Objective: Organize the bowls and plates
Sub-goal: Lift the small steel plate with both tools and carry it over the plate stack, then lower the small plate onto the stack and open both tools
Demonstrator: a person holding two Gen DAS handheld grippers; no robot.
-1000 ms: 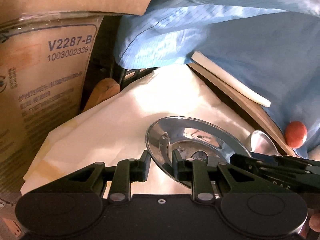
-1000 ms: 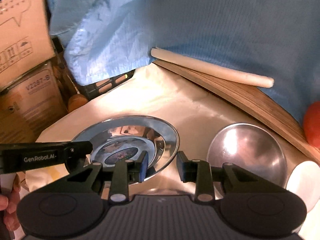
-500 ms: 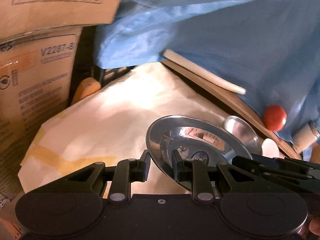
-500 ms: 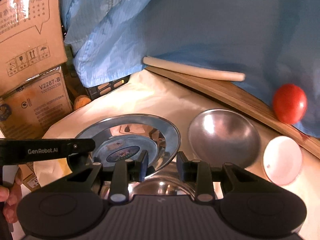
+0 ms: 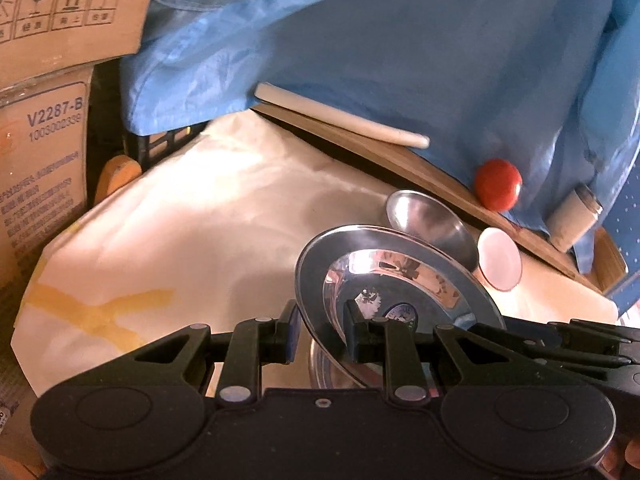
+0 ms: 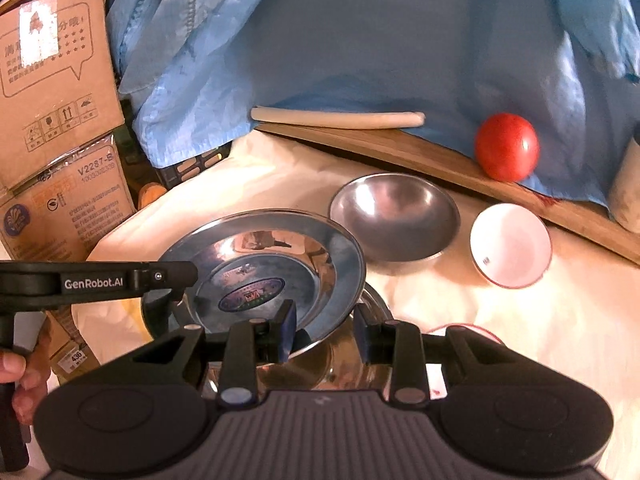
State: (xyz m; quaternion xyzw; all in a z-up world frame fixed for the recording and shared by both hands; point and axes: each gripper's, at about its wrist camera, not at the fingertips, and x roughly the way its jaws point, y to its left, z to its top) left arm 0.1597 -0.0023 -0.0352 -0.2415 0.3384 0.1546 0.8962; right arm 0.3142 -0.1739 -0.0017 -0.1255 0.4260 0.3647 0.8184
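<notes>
A shiny steel plate (image 5: 400, 280) (image 6: 272, 264) hangs tilted above the cream-covered table (image 5: 200, 216). My left gripper (image 5: 320, 332) is shut on its near rim. In the right wrist view that gripper (image 6: 176, 276) grips the plate's left edge. My right gripper (image 6: 325, 332) is shut on the plate's near right rim. Under the plate lies another steel dish (image 6: 372, 308), mostly hidden. Behind it stand a steel bowl (image 6: 394, 216) (image 5: 432, 220) and a small white bowl (image 6: 510, 250) (image 5: 500, 258).
A red tomato (image 6: 506, 146) rests on a wooden board (image 6: 400, 152) against blue cloth (image 6: 380, 40), beside a white stick (image 6: 336, 118). Cardboard boxes (image 6: 52, 92) stand at the left. A pale cylinder (image 5: 572, 216) is at the far right. A red-rimmed white dish (image 6: 468, 328) peeks out behind my right finger.
Both grippers have drawn back and risen with the plate held between them. The steel bowl, white bowl and tomato have come fully into view.
</notes>
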